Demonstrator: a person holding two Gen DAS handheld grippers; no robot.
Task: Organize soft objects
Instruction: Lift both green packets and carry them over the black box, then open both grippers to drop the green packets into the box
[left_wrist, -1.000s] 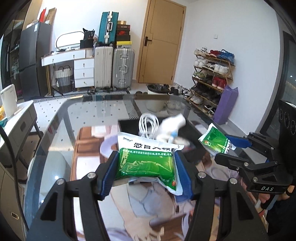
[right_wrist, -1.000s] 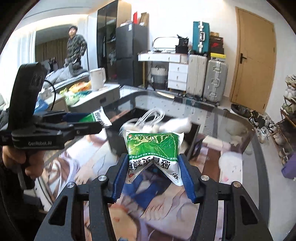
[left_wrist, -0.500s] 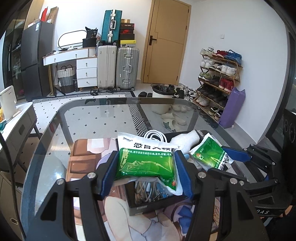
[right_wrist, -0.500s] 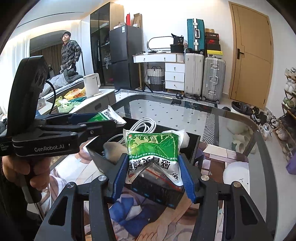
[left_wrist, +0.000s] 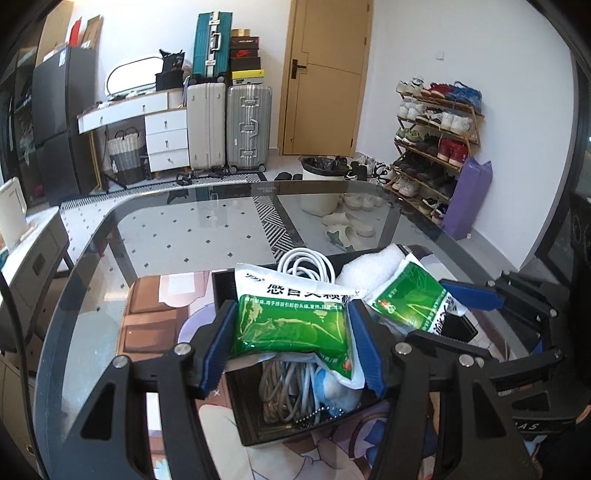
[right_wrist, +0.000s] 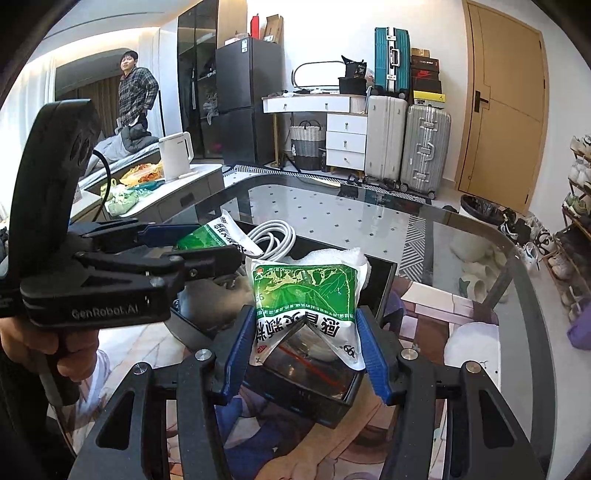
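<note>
My left gripper (left_wrist: 291, 343) is shut on a green and white medicine pouch (left_wrist: 291, 321) and holds it over the black box (left_wrist: 255, 424). My right gripper (right_wrist: 306, 347) is shut on a second green pouch (right_wrist: 306, 295), also above the black box (right_wrist: 343, 398). The box holds a coiled white cable (left_wrist: 306, 264), a white towel (left_wrist: 369, 269) and grey cords (left_wrist: 284, 391). The right gripper and its pouch (left_wrist: 410, 299) show at the right of the left wrist view. The left gripper (right_wrist: 207, 243) with its pouch shows at the left of the right wrist view.
The box stands on a printed mat (left_wrist: 155, 314) on a glass table (left_wrist: 192, 229). A person's hand (right_wrist: 33, 350) holds the left gripper's handle. Suitcases (left_wrist: 229, 125), a shoe rack (left_wrist: 432, 136) and a man (right_wrist: 135, 96) stand far off.
Both grippers have come forward with their pouches, from short of the box to above it. The two pouches are closer together. Both grips are unchanged.
</note>
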